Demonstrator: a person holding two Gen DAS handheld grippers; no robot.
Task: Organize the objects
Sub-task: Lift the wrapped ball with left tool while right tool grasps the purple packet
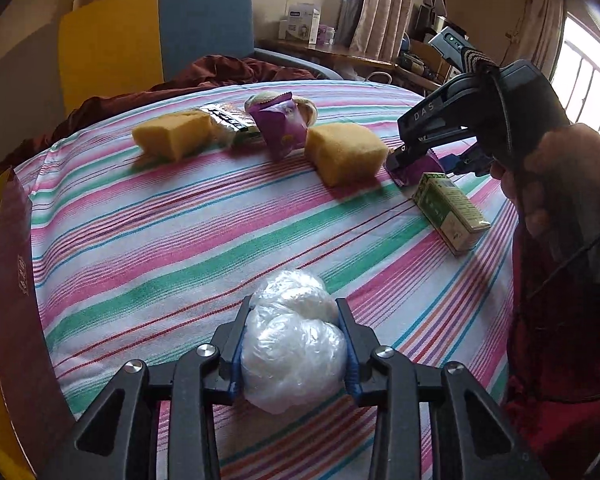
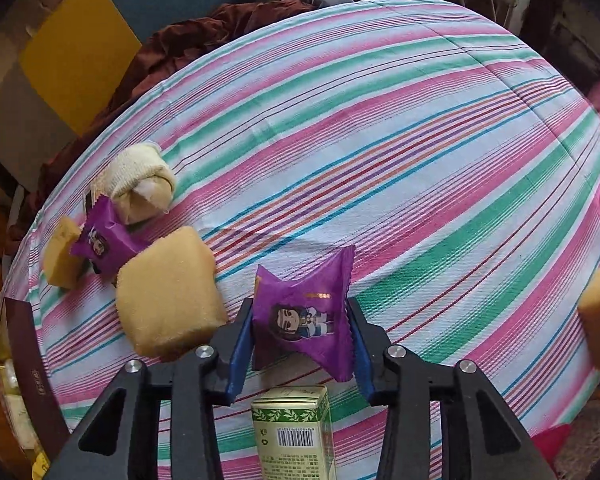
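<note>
Purple foil snack packet (image 2: 306,314) sits between the blue pads of the right gripper (image 2: 300,334), whose jaws stand closed against both its sides; the packet rests low over the striped cloth (image 2: 420,160). Crumpled clear plastic bundle (image 1: 294,340) is clamped in the left gripper (image 1: 294,344), pads pressed into both flanks, just above the cloth. A green carton (image 2: 294,432) lies directly below the right gripper. A yellow sponge (image 2: 170,292) lies just beside the packet. Further off, a second purple packet (image 2: 104,240) leans between another sponge (image 2: 62,256) and a rolled cream cloth (image 2: 140,184). A dark red box edge (image 1: 12,280) borders the table's left side.
</note>
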